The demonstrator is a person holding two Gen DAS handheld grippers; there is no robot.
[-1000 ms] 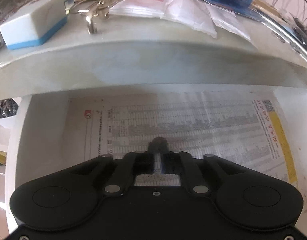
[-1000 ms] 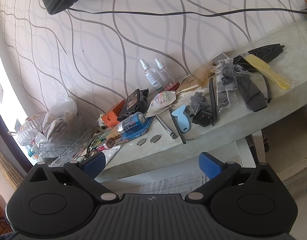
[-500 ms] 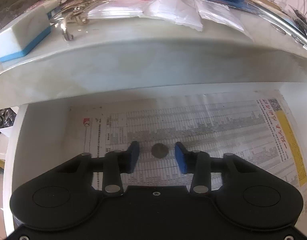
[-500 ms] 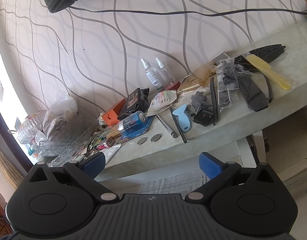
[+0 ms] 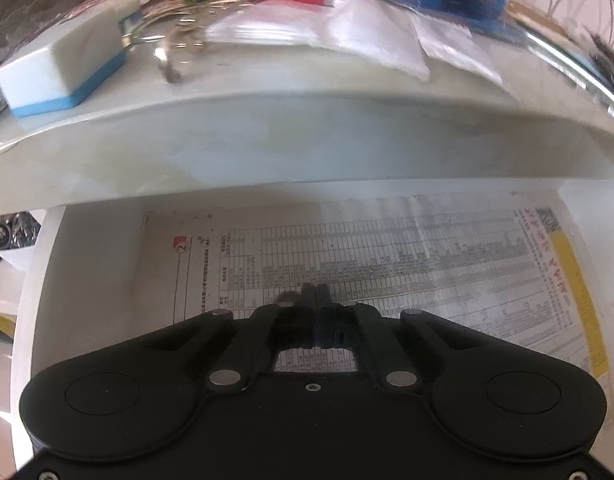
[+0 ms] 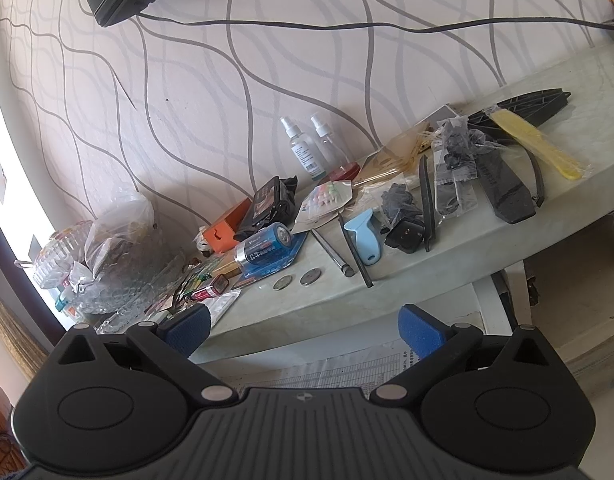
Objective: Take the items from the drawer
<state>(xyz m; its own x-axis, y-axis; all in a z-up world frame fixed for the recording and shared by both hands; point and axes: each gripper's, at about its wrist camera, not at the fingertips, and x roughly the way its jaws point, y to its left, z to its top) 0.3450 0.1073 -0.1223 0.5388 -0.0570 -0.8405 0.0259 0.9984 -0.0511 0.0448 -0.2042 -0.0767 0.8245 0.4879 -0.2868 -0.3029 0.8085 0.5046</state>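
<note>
down at lower centre of our left wrist view, our left gripper [image 5: 316,294] is clenched over the newspaper [image 5: 407,264] lining the white drawer [image 5: 87,280]; the coin [image 5: 286,299] peeks beside its left finger, ungrasped. our right gripper [image 6: 303,322] sits released below the cluttered countertop [image 6: 447,248].

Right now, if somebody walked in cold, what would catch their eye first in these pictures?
Probably the cluttered stone counter, strewn with a big blue battery, two spray bottles and two coins. Below it, the open drawer holds little besides a printed paper liner, where the left gripper sits shut.
</note>
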